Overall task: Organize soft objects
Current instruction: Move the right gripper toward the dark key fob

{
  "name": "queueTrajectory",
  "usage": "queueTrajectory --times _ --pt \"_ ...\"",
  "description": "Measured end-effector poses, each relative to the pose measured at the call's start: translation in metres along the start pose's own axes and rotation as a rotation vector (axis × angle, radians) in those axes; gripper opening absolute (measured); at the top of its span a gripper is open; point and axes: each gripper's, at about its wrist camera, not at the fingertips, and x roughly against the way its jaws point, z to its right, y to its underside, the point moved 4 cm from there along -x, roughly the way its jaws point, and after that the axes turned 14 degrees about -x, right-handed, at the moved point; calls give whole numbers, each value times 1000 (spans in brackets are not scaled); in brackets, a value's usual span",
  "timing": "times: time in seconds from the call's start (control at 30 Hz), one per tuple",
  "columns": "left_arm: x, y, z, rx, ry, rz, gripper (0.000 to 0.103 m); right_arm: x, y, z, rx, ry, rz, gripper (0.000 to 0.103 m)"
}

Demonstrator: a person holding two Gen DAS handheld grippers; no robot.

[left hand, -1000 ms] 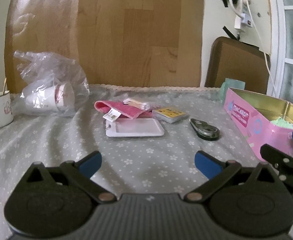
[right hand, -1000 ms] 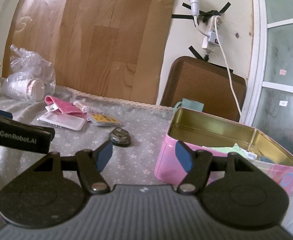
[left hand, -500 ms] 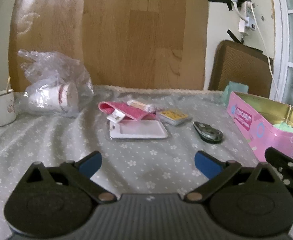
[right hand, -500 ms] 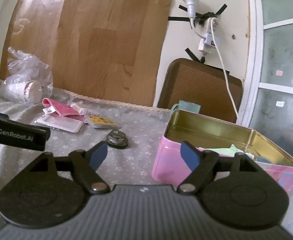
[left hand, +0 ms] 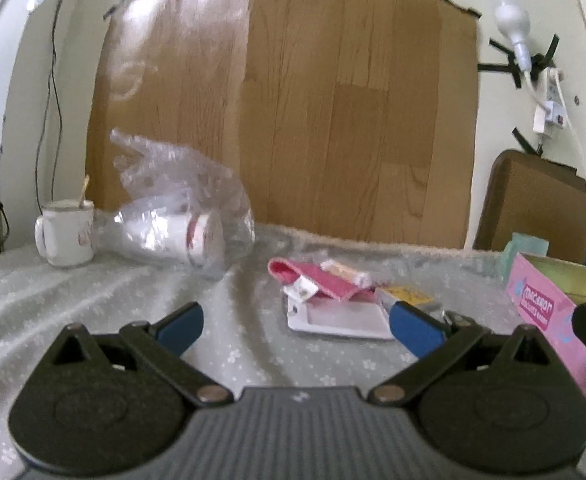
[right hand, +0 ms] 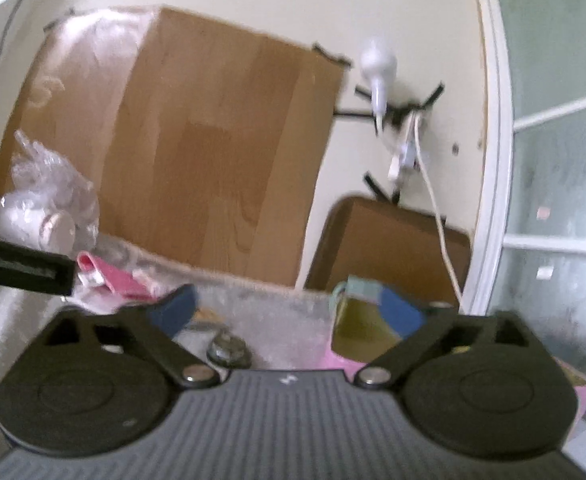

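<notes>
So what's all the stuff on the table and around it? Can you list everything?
Tablecloth: one, pale grey with small white flowers, covers the table.
Mug: one, white, far left, a stick standing in it.
Plastic bag: one, clear, crumpled around a white cup lying on its side, beside the mug.
Pink cloth: one, with a white tag, mid-table.
White tray: one, flat, in front of the cloth.
Yellow card pack: one, right of the cloth.
Pink tin: one, open, gold inside, right side.
Dark round gadget: one, near the tin.
Teal cup: one, behind the tin.
Wooden board: one, brown, against the wall.
Light bulb: one, white, taped to the wall.
Left gripper: black, blue pads, open, empty.
Right gripper: same colours, opening, empty.
</notes>
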Motion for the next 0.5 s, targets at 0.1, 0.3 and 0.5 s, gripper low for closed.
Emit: queueTrajectory --times 0.1,0.3,0.5 --pt "7 0 -1 1 -16 40 103 8 -3 4 -21 -15 37 103" --pt "20 5 -12 79 -14 68 103 -2 -4 18 -122 -89 -34 103" --pt "5 11 -13 113 41 -68 103 -6 0 -1 -44 -178 -90 103"
